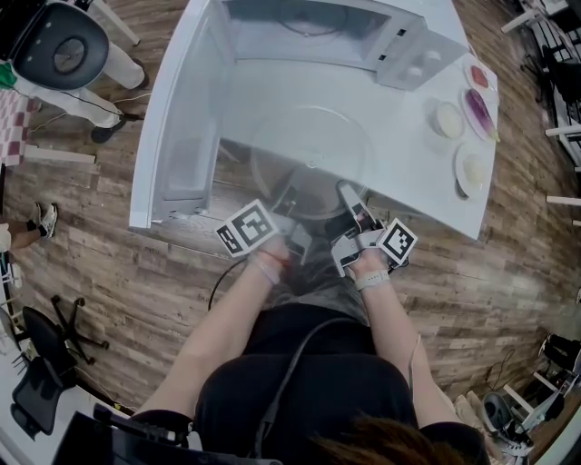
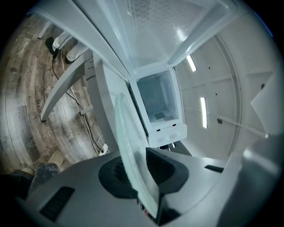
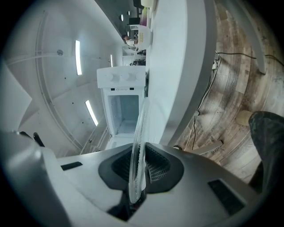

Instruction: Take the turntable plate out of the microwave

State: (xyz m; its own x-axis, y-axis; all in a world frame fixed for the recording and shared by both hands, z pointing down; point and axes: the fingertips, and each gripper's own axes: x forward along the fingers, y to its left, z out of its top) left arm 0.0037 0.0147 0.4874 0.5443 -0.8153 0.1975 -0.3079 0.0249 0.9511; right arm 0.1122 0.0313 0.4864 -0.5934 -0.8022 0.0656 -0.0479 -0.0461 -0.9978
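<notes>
Both pairs of jaws are closed down narrow on glass. The left gripper (image 2: 142,175) pinches the rim of the turntable plate (image 2: 128,142), and in its own view the right gripper (image 3: 136,173) has the same rim clamped edge-on between its pads.

From the head view, the plate (image 1: 309,159) hangs level over the front part of the counter (image 1: 427,195). It looks to me to be clear of the microwave (image 1: 309,27), which stands at the back edge with its door (image 1: 177,136) swung out toward the left end.

What matters for my next move is that the whole disc lies ahead of the jaws, reaching away from me toward the oven. Both grips sit on the near rim only, one to each side of its closest point. Neither hand is the nearer one. They share the load evenly, and all the weight sits out beyond the pads. Being round, the plate has no long axis to line up. I just have to keep both wrists matched so it stays flat.

The plate is clear glass with a raised rim and a small hub at the centre. It is smooth and probably slippery, so I would judge the hold secure only while both sides move together. Three small dishes (image 1: 472,168) sit along the counter's right end, well apart from the plate.
</notes>
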